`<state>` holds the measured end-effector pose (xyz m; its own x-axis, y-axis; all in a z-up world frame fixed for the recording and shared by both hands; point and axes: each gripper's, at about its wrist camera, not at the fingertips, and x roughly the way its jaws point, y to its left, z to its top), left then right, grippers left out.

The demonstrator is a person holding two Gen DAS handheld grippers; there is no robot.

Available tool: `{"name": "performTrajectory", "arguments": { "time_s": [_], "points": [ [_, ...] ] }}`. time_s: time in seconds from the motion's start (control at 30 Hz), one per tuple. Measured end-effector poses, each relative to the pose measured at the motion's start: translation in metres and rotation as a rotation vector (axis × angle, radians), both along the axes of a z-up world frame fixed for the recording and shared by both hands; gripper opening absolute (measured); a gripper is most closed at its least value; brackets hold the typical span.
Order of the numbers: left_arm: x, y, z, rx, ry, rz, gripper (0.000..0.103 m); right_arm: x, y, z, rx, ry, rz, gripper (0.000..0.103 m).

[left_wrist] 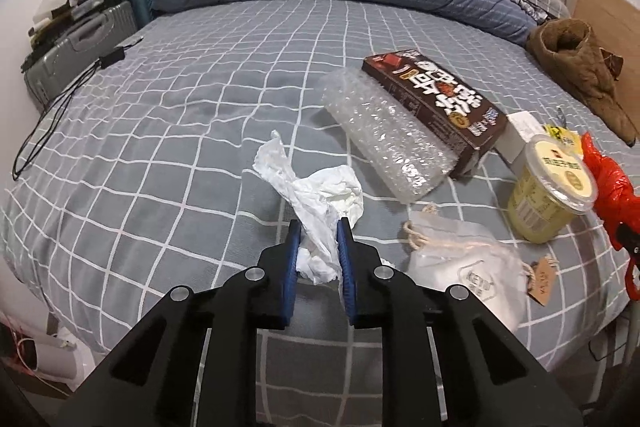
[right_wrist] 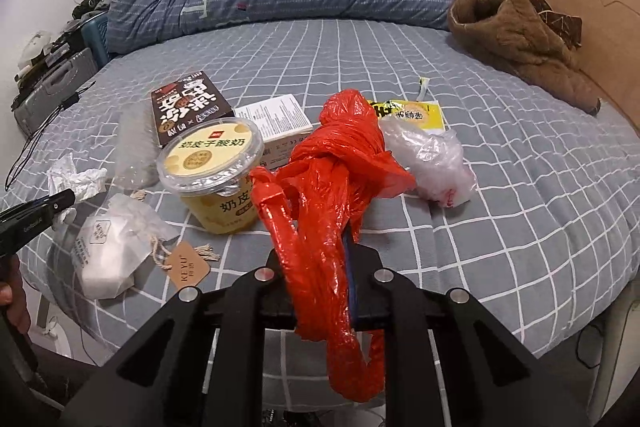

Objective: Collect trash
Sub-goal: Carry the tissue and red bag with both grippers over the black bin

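**Two soft grips in hand, rigid trash left on the bed**

Two items are held. left gripper, lower centre of the left wrist view, is clamped on the crumpled tissue: blue pads squeeze its lower wad, the rest fans up and left above the jaws. right gripper, lower centre of the right wrist view, is clamped on the red plastic bag: handles bunched between the jaws, knotted body above them, a tail hanging below.

Handling, my read:
- Tissue: near weightless, fully compressible, tears if snagged. Grip on the dense wad looks fine.
- Red bag: light, slick film, can creep out of the pads. Hold the bunched handles, not a single layer.

On the checked bedsheet:
- yoghurt cup, centre left of the right view: stiff wall, foil lid, weight unknown. Take it across the rim or body, keep it upright.
- bubble wrap, touching the brown carton: springy, light, pinch an edge.
- Carton: stiff, probably empty, grip across the thin side.
- clear plastic bag and yellow sachet, centre right: limp, slippery.
- white drawstring pouch, lower left: soft; can't tell if it's trash.
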<state>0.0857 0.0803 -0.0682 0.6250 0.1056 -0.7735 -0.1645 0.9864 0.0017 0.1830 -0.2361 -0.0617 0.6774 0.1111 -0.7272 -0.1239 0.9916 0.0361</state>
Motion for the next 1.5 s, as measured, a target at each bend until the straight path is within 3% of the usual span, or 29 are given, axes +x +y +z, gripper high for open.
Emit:
{"name": "performTrajectory", "arguments": {
  "time_s": [0.7,1.5],
  "points": [
    [-0.034,-0.028,0.038,-0.013,-0.065,-0.065,0.015,-0.039,0.005,0.040,0.005,-0.061,0.022,0.015],
    [-0.131,-0.075,0.051,-0.041,-0.098,-0.142,0.015,-0.130,0.001,0.050,0.007,-0.093,0.019,0.015]
  ]
}}
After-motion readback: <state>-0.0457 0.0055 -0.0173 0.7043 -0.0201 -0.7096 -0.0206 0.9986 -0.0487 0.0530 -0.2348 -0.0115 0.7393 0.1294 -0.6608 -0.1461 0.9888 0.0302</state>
